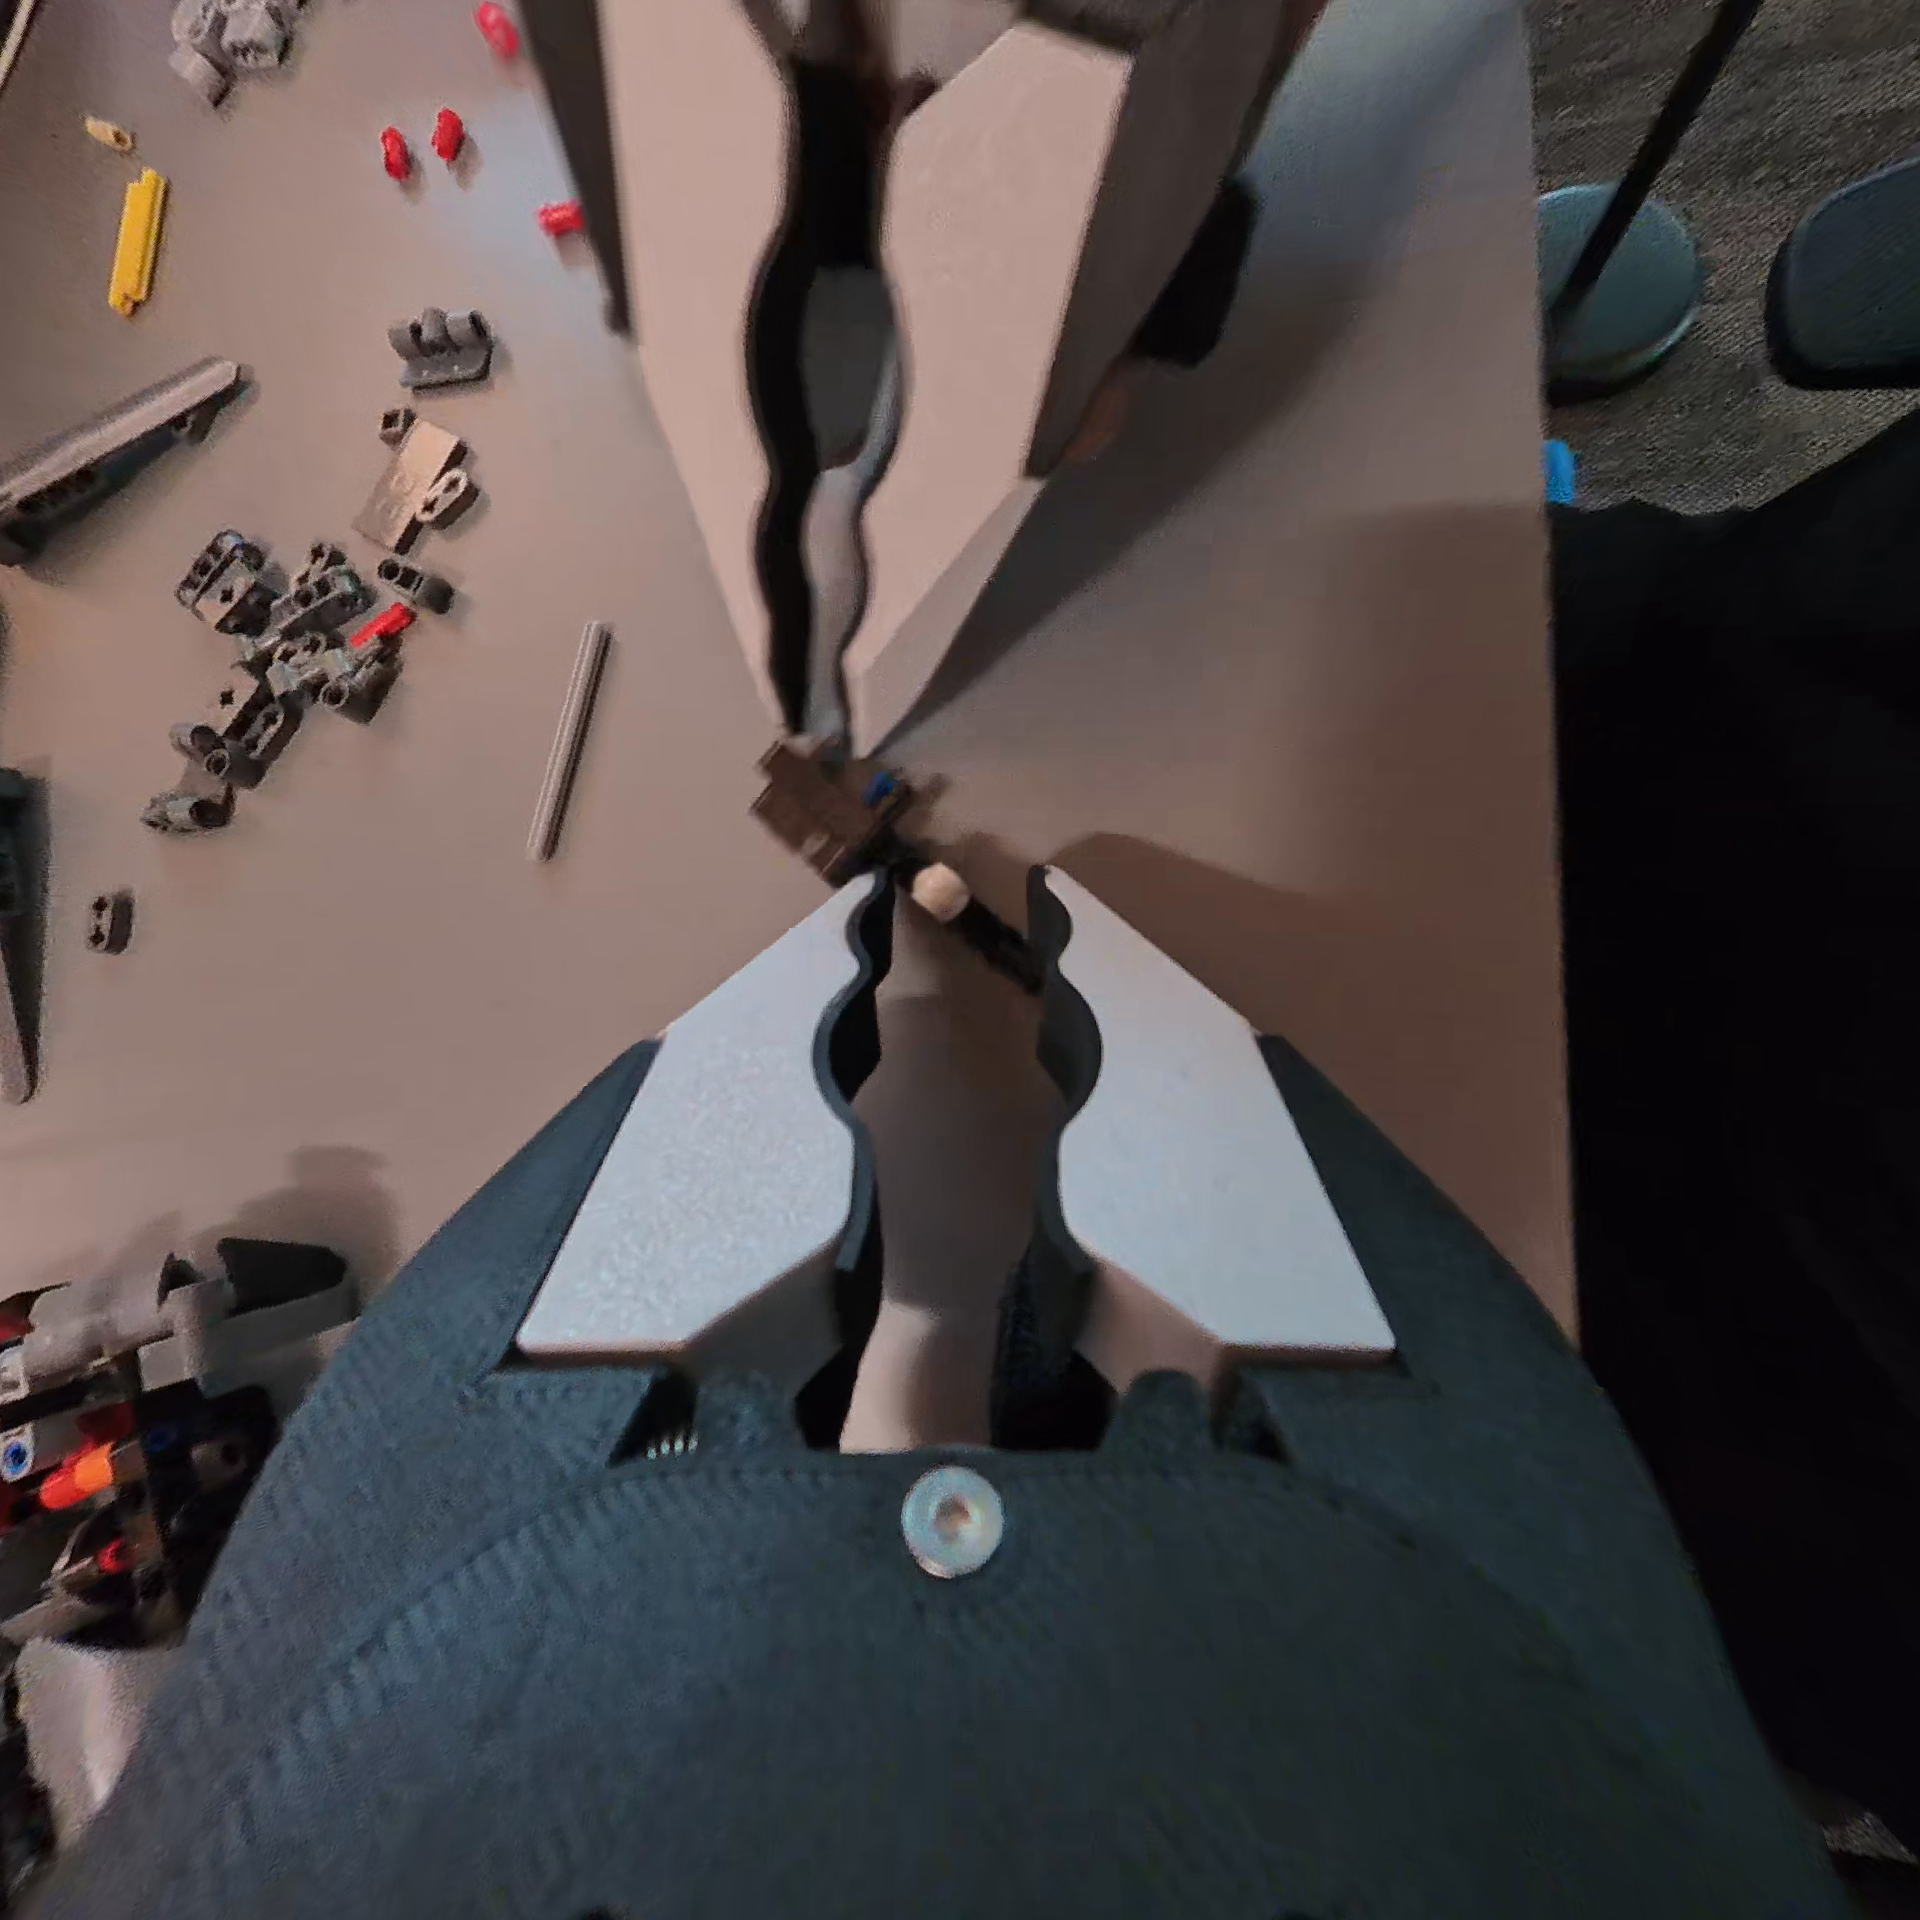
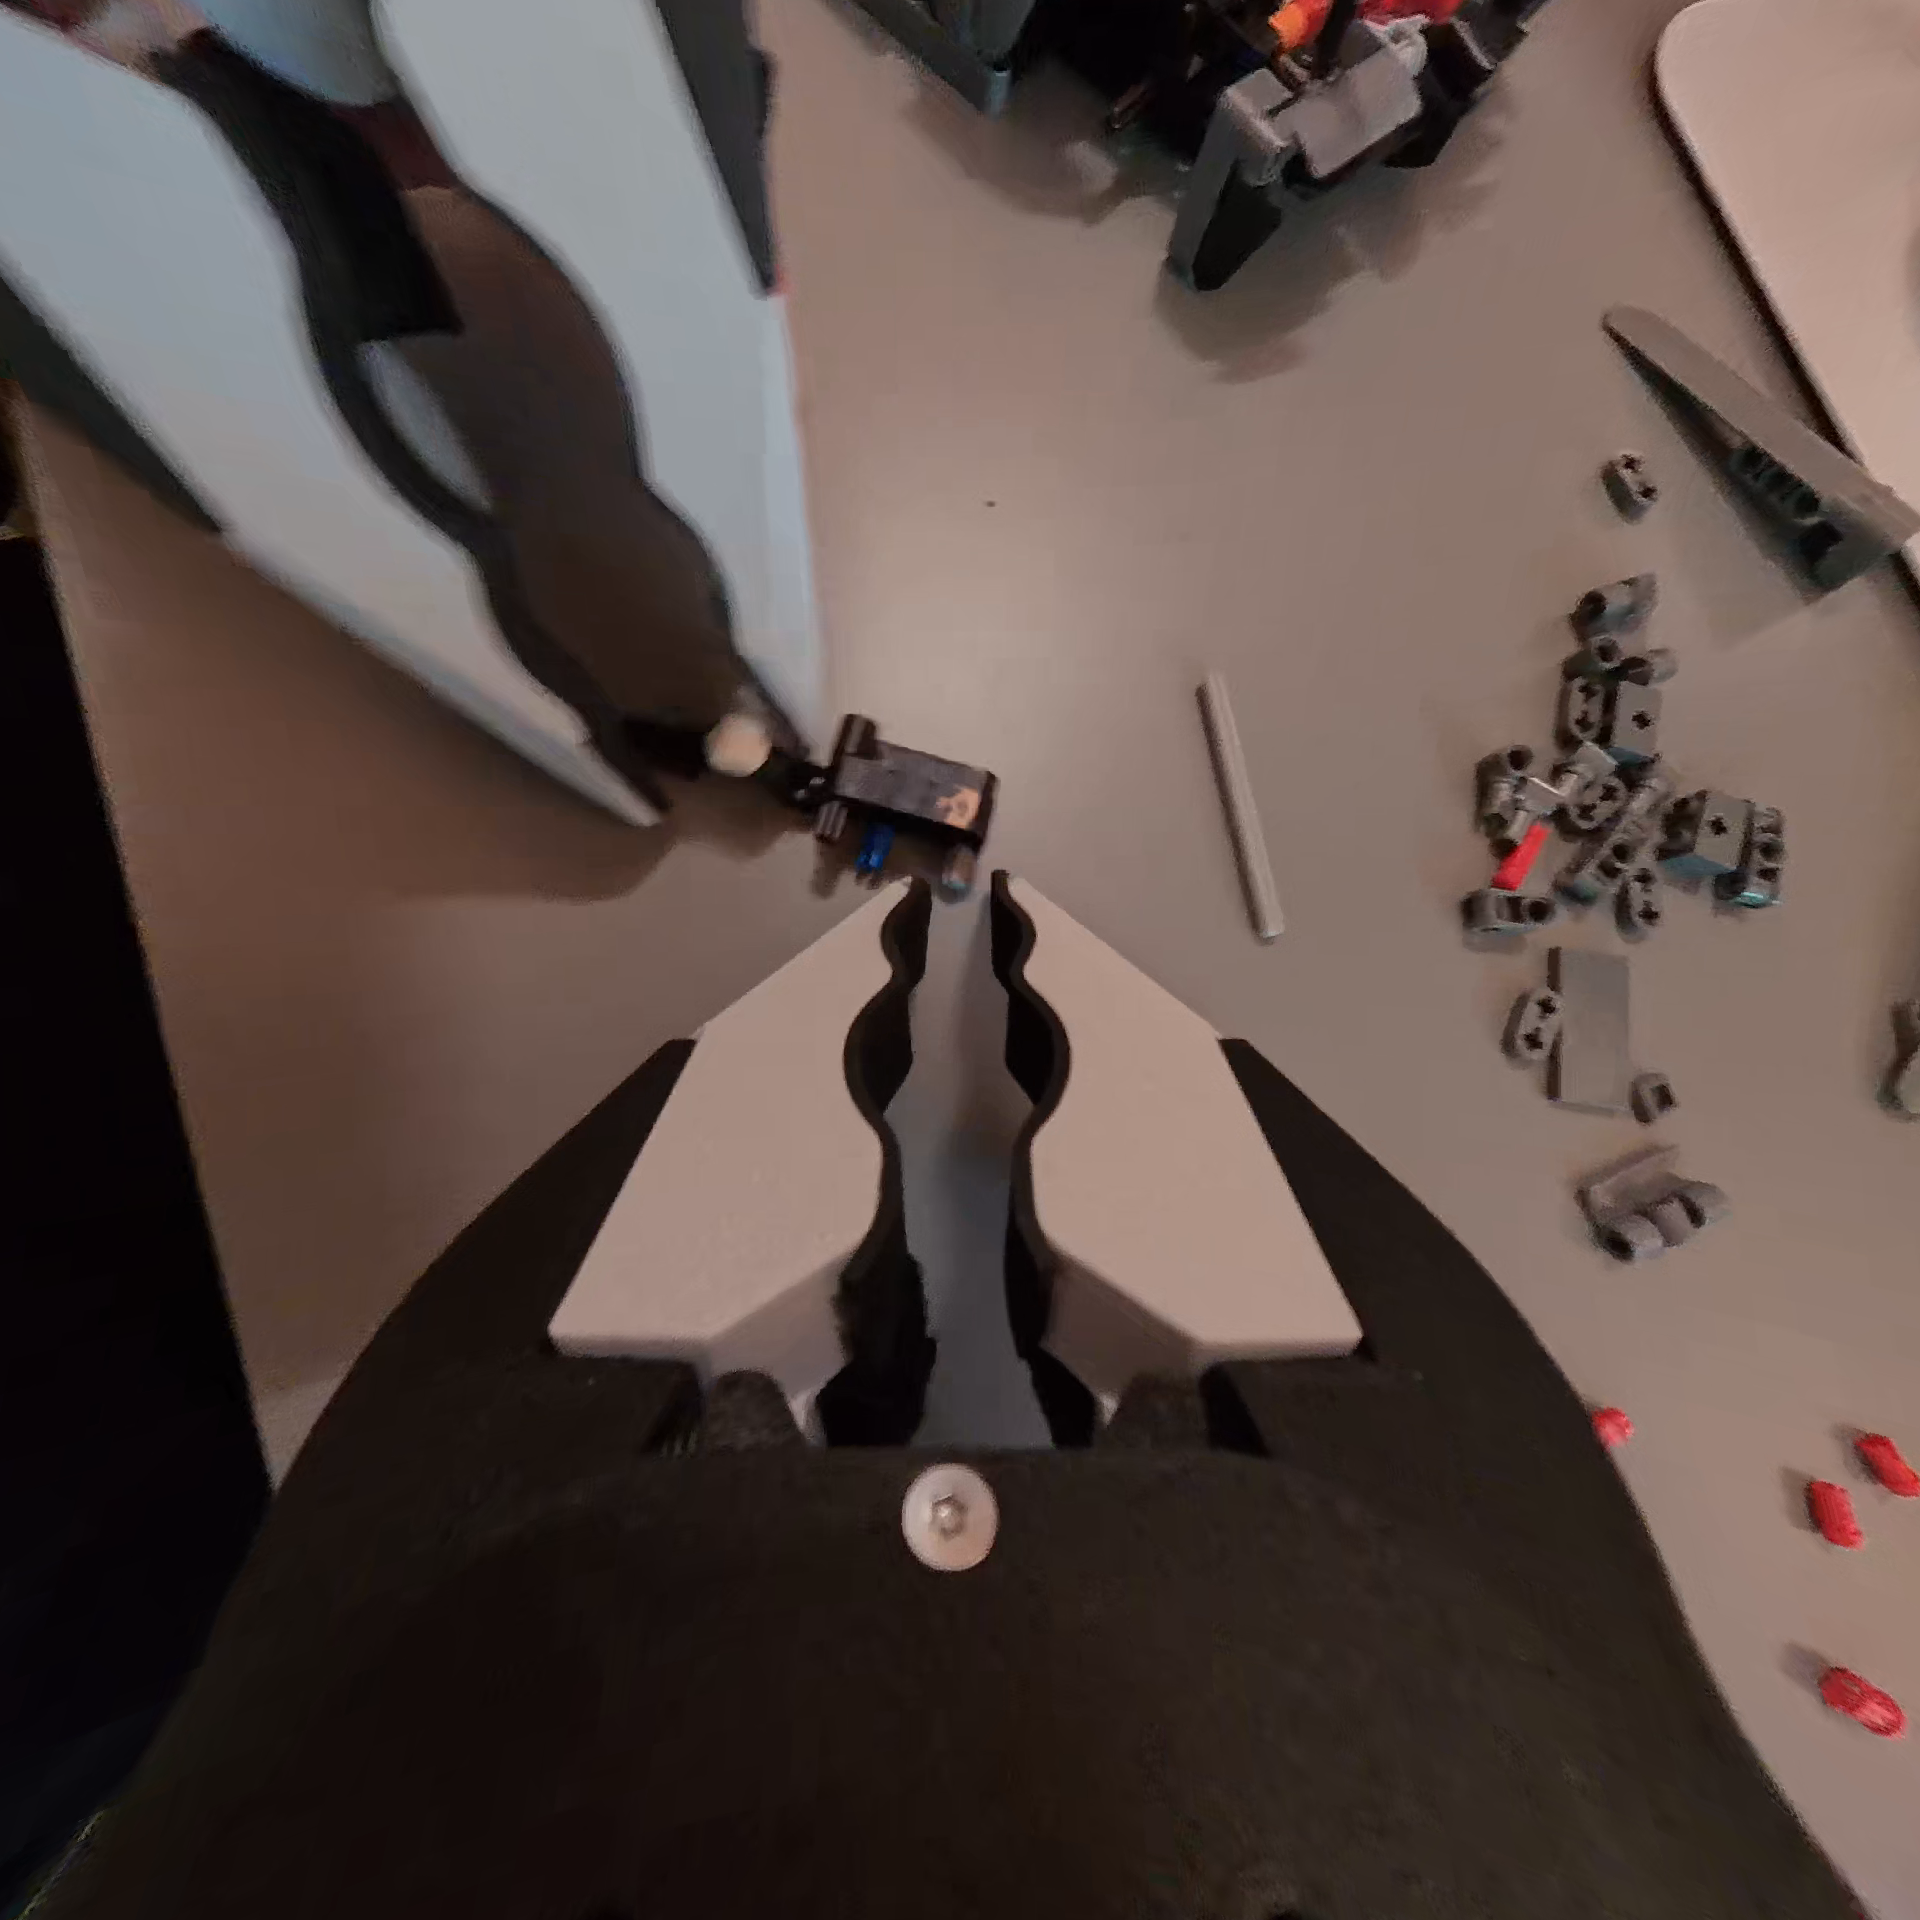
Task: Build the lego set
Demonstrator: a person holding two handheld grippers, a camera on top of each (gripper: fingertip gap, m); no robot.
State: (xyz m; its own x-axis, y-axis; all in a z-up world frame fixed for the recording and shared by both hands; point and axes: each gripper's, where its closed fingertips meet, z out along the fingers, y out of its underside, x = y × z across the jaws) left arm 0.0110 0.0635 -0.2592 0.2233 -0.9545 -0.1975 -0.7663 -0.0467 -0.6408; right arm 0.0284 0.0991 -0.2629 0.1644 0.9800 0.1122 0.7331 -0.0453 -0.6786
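A grey table (image 2: 1039, 499) is seen under both grippers, strewn with building-toy parts.

A large part-built model (image 2: 1320, 114) in dark grey, black and orange is seen well ahead of the right jaws and to their right. A long dark grey tapered panel (image 2: 1756, 468) is laid far to the right of those jaws. A heap of dark grey connector pieces (image 2: 1621, 831) with one red pin is found to the right of the right jaws, well apart. A light grey axle rod (image 2: 1238, 810) is laid between that heap and the right jaws.

A small black assembly (image 2: 914, 795) with a blue pin is placed just ahead of the right gripper (image 2: 951, 883). Its jaws are parted narrowly; one peg of the assembly is seen at the gap's mouth, and contact cannot be told through the blur.

The left gripper (image 1: 961, 883) is seen with jaws held wider. A black axle (image 1: 987, 940) bearing a tan bush (image 1: 940, 891) is laid slantwise between its tips, its far end joined to the assembly. Only the right pad appears touched; no two-sided clamp is shown.

Red pins (image 1: 421, 145) and a yellow beam (image 1: 137, 239) are scattered far left of the left jaws.
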